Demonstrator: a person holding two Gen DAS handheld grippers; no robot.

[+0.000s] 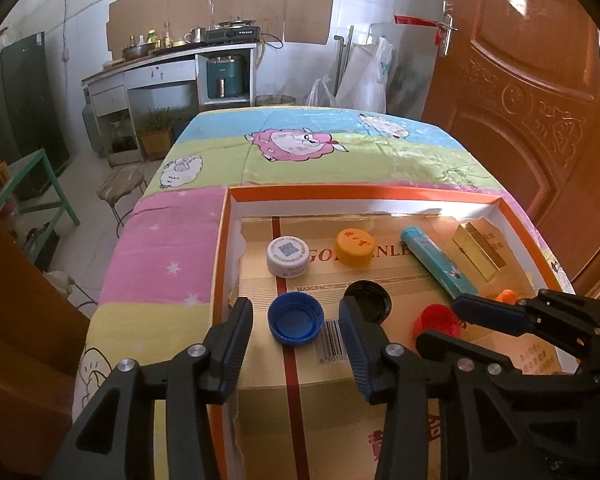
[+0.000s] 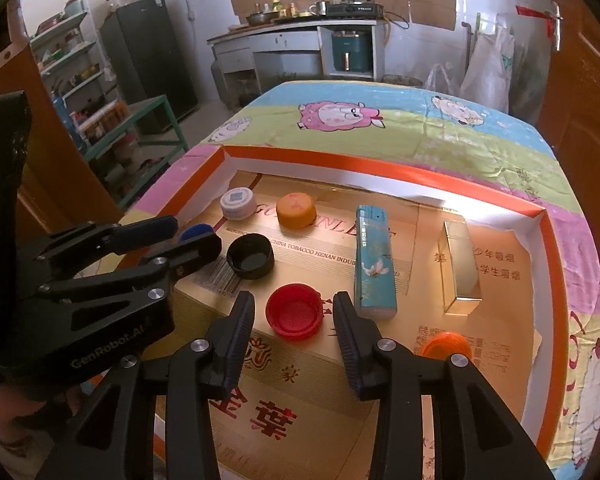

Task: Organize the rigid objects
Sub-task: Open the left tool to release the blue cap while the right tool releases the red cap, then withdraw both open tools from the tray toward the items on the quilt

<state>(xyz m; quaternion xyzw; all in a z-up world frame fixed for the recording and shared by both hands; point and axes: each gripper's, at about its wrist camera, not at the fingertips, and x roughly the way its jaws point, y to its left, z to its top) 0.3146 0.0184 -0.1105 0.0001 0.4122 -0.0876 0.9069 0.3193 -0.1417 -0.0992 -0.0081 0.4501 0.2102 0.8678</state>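
An orange-rimmed tray (image 2: 384, 168) lined with flattened gold cardboard sits on a table covered by a cartoon-sheep cloth (image 1: 300, 148), and all the small objects lie inside it. The left gripper (image 1: 296, 320) is spread wide with the upturned blue cap (image 1: 296, 323) lying between its fingers, neither pad touching it. The right gripper (image 2: 294, 316) is likewise released — its fingers flank the upturned red cap (image 2: 294, 316), with a gap on each side. Just beyond the left gripper's inner finger lies the black cap (image 2: 250, 257), also open side up. Toward the tray's far left corner stand the white cap (image 1: 288, 256) and, beside it, the yellow-orange cap (image 1: 355, 247), both top up. The teal box (image 2: 374, 260) and the gold box (image 2: 460, 266) lie lengthwise toward the right edge, well apart from each other, and a small orange cap (image 2: 446, 345) rests near the right gripper's outer finger.
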